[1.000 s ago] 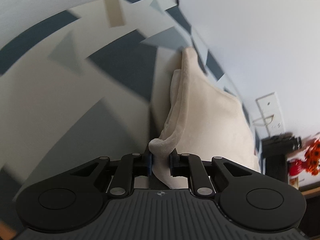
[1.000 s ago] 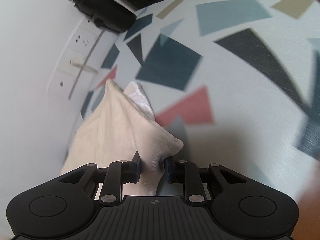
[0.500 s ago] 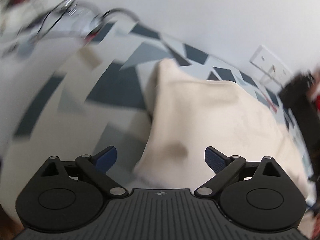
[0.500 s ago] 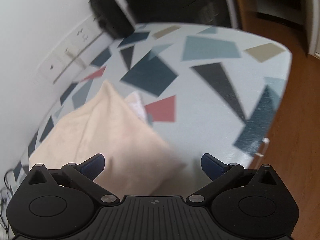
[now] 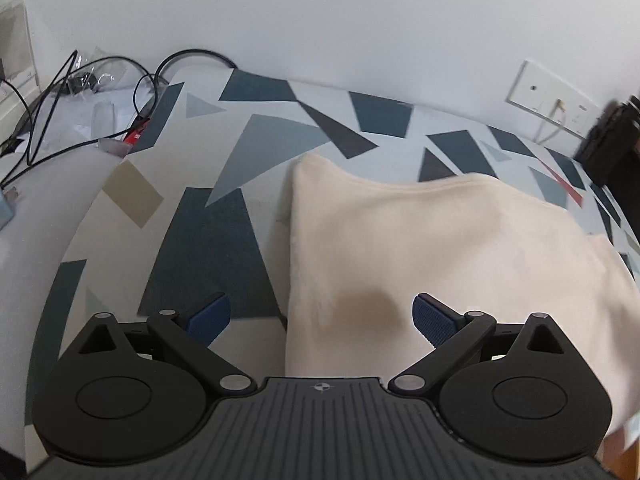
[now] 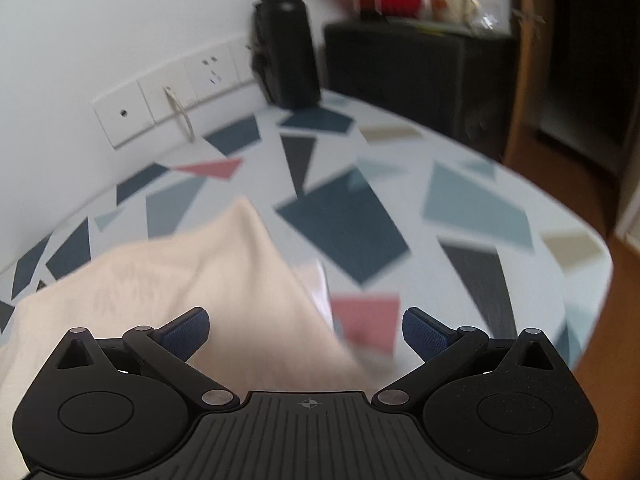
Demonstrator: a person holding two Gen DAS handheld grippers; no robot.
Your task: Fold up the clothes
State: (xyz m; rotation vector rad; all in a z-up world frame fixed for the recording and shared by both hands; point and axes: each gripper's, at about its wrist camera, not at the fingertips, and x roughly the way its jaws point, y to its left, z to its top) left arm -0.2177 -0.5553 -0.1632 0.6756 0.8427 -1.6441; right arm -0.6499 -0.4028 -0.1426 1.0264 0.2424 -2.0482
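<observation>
A cream folded garment [image 5: 420,240] lies flat on the table with the geometric-patterned cover [image 5: 208,240]. My left gripper [image 5: 320,312] hovers above the garment's near left edge. Its jaws are opening, wide apart, with nothing pressed between the blue pads [image 5: 430,318]. In the right wrist view the same garment [image 6: 192,264] fills the lower left. My right gripper [image 6: 306,326] hangs open above its right corner, where a whiter layer [image 6: 322,288] peeks out. Neither gripper touches the cloth.
Tangled black cables [image 5: 80,92] and clutter lie beyond the table's left end. Wall sockets [image 6: 172,100] run along the back wall. A black bottle [image 6: 286,60] and a dark cabinet [image 6: 416,72] stand at the far right. The table's rounded edge drops to a wooden floor [image 6: 608,320].
Both grippers let go of the garment's corners, opened wide, and drew back and up while rolling level. The garment now lies flat.
</observation>
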